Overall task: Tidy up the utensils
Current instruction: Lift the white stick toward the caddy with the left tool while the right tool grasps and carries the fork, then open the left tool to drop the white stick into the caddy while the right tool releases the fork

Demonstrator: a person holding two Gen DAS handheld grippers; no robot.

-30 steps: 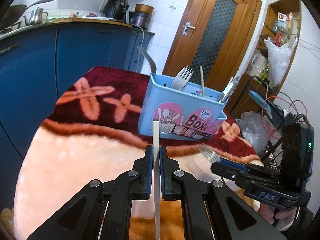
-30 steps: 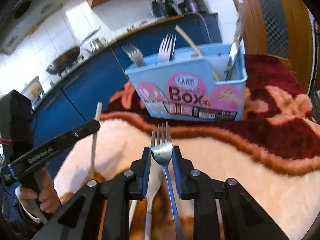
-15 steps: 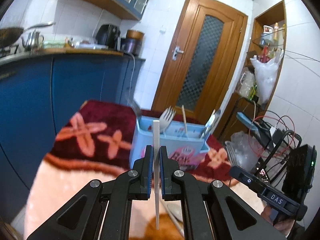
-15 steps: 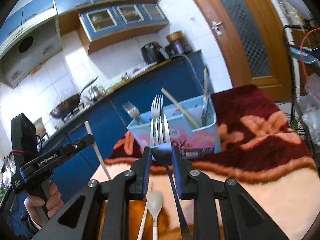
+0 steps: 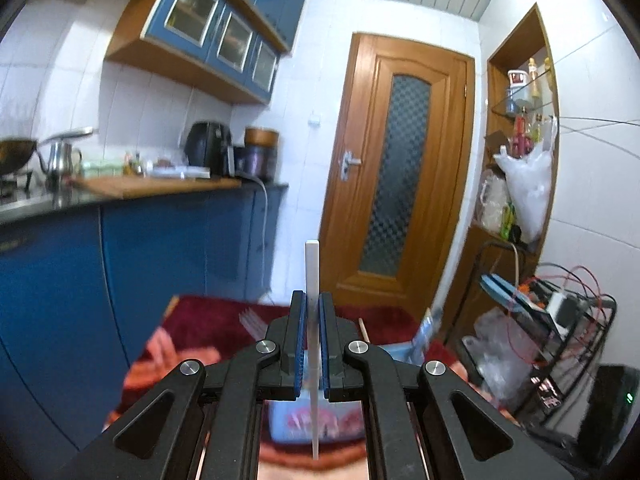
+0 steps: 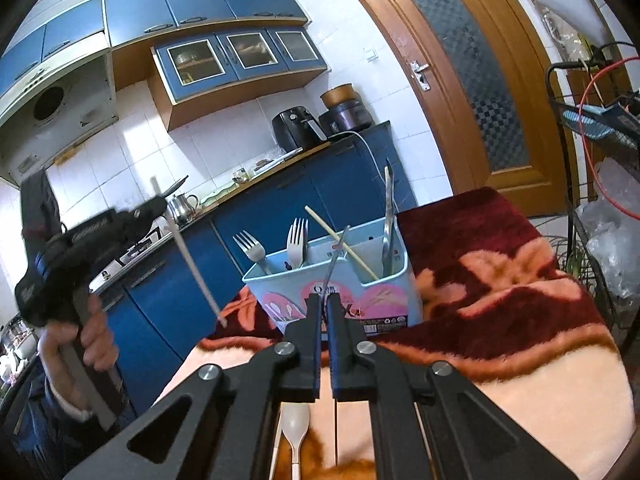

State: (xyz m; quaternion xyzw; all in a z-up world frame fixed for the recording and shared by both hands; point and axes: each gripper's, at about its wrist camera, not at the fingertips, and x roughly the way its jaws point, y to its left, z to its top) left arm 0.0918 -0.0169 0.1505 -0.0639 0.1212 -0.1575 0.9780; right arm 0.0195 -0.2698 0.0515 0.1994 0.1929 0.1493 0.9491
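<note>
Both grippers have come up off the blanket since a second ago, and the fork in the right one has rolled from flat to edge-on.

Left wrist view: the left gripper (image 5: 313, 342) is clenched on a white chopstick (image 5: 312, 280), which stands upright between the blue pads, its top well above them and its lower end hanging below. Behind the fingers, low in the picture and mostly hidden, sits the blue box (image 5: 404, 354) on the red blanket (image 5: 208, 320); blurred fork tines show to its left. Beyond are blue cabinets and a wooden door (image 5: 400, 184).

Right wrist view: the right gripper (image 6: 325, 312), whose jaws have just been closing, is clamped on a metal fork (image 6: 336, 258), seen edge-on as a thin curved line rising in front of the box (image 6: 360, 292). The box stands on the blanket (image 6: 500, 280) just ahead of the fingertips. It holds two forks at the left, a wooden chopstick leaning across the middle and metal utensils at the right. A pale spoon (image 6: 295, 424) lies on the surface under the gripper. At the left a hand (image 6: 80, 340) holds the left gripper (image 6: 160, 204), blurred, with the white chopstick (image 6: 196, 268) slanting down from it, clear of the box.
</note>
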